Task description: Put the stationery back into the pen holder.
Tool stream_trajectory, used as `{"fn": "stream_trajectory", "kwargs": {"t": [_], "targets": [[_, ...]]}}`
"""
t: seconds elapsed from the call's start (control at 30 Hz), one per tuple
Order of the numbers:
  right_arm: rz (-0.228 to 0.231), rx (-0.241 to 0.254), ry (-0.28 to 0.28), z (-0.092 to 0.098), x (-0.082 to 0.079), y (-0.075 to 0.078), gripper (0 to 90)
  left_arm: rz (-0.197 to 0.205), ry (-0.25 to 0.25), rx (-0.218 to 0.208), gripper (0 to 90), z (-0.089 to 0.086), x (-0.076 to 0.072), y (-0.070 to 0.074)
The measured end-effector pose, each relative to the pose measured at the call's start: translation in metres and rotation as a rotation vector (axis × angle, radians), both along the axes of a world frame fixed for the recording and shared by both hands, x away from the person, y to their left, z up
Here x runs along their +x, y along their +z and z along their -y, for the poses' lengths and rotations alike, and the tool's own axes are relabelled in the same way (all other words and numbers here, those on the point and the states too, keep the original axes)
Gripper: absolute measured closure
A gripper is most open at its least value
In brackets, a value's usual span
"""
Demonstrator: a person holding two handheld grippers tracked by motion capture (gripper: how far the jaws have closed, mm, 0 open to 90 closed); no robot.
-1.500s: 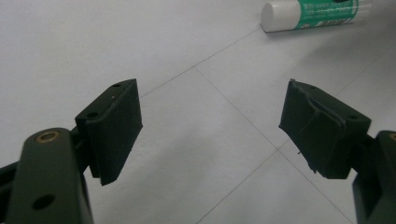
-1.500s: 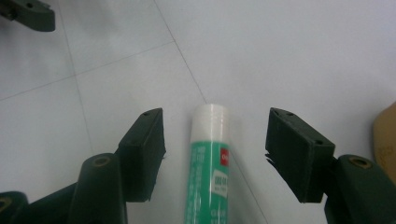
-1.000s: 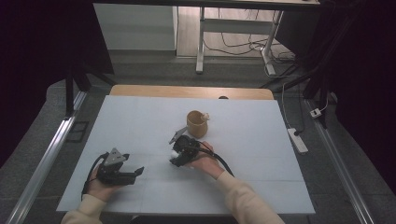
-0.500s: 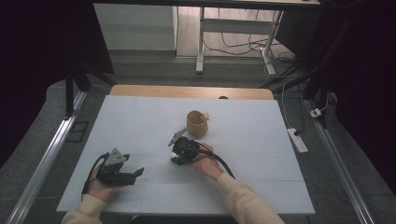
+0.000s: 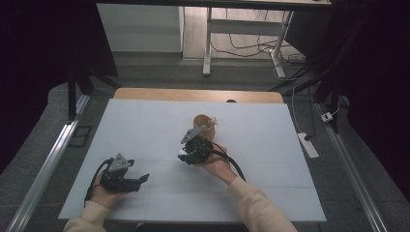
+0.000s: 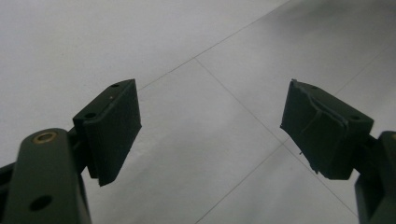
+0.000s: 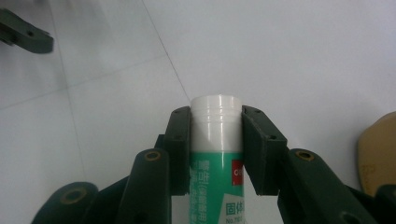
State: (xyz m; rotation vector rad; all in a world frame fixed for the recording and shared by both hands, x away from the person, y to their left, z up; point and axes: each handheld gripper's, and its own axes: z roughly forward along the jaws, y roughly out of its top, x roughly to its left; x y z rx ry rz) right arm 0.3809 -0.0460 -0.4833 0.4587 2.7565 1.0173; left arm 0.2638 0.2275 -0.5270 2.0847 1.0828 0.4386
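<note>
My right gripper (image 7: 216,122) is shut on a glue stick (image 7: 215,154) with a white cap and a green label; its cap pokes out past the jaw tips. In the high view the right gripper (image 5: 186,153) hovers at the table's middle, just in front of a round wooden cup (image 5: 203,127) that has a small white thing at its rim. The cup's edge (image 7: 379,154) also appears at the right of the right gripper view. My left gripper (image 5: 140,180) rests near the front left, open, with bare table between its pads (image 6: 114,130).
The white table top (image 5: 270,145) has thin seam lines and a wooden strip along its far edge. A power strip (image 5: 308,145) lies on the floor to the right. Metal rails run along both sides, and desk legs and cables stand beyond the table.
The right hand has shifted very slightly with the glue stick still held. The left gripper has stayed where it was.
</note>
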Motion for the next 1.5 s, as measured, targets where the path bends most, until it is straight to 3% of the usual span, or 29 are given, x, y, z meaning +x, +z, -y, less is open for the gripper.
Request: {"fn": "stream_trajectory", "kwargs": {"t": [0.33, 1.3, 1.5], "targets": [[0.023, 0.089, -0.011, 0.010, -0.001, 0.019, 64.5, 0.002, 0.004, -0.005, 19.0, -0.001, 0.000, 0.000], [0.180, 0.293, -0.061, 0.046, -0.005, 0.071, 64.5, 0.007, -0.003, -0.004, 19.1, 0.000, 0.000, 0.001], [0.191, 0.361, -0.119, 0.062, 0.002, 0.085, 64.5, 0.011, -0.011, -0.008, 19.2, 0.000, 0.001, 0.002]]}}
